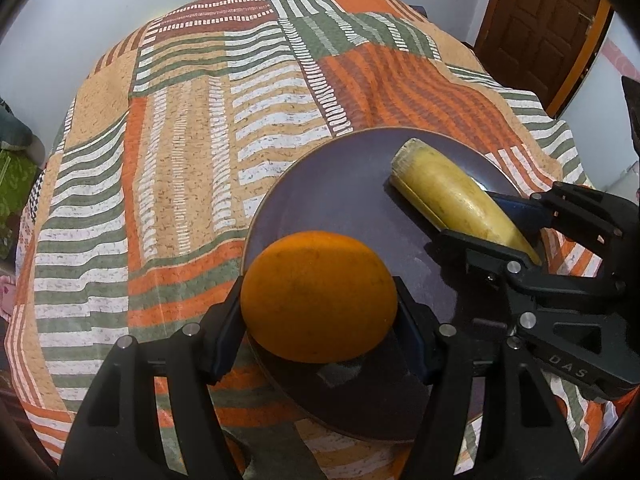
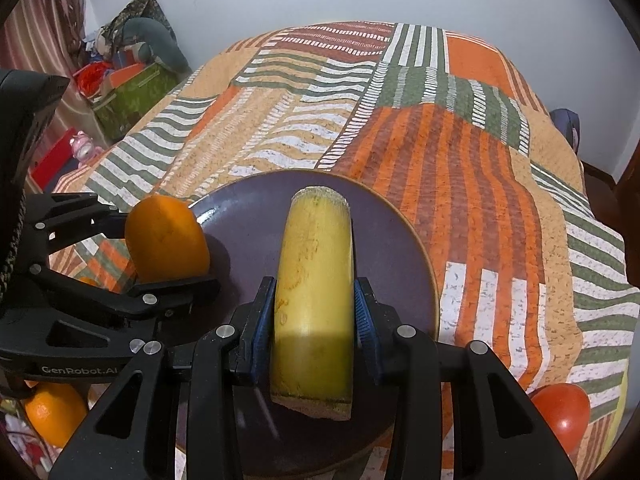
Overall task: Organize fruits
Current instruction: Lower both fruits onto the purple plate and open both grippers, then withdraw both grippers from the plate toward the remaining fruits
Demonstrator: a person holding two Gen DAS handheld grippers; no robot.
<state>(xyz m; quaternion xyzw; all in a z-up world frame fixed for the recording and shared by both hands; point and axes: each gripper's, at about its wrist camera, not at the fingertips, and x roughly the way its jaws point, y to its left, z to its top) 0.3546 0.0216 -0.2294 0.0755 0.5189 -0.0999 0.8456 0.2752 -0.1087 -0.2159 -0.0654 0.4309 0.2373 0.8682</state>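
A dark purple plate [image 1: 344, 200] lies on a striped patchwork bedspread [image 1: 180, 140]; it also shows in the right wrist view [image 2: 248, 232]. My left gripper [image 1: 320, 304] is shut on an orange [image 1: 316, 292], held over the plate's near-left edge; the orange also shows in the right wrist view [image 2: 166, 236]. My right gripper [image 2: 314, 312] is shut on a yellow banana piece [image 2: 316, 288] with both ends cut, over the plate's middle. The banana piece also shows in the left wrist view [image 1: 452, 192], at the plate's right side.
A second orange [image 2: 56, 412] lies low at the left and a red tomato [image 2: 564, 420] low at the right on the bedspread [image 2: 460, 160]. A green box with clutter [image 2: 132, 96] stands beside the bed. A brown door [image 1: 536, 20] is at the far right.
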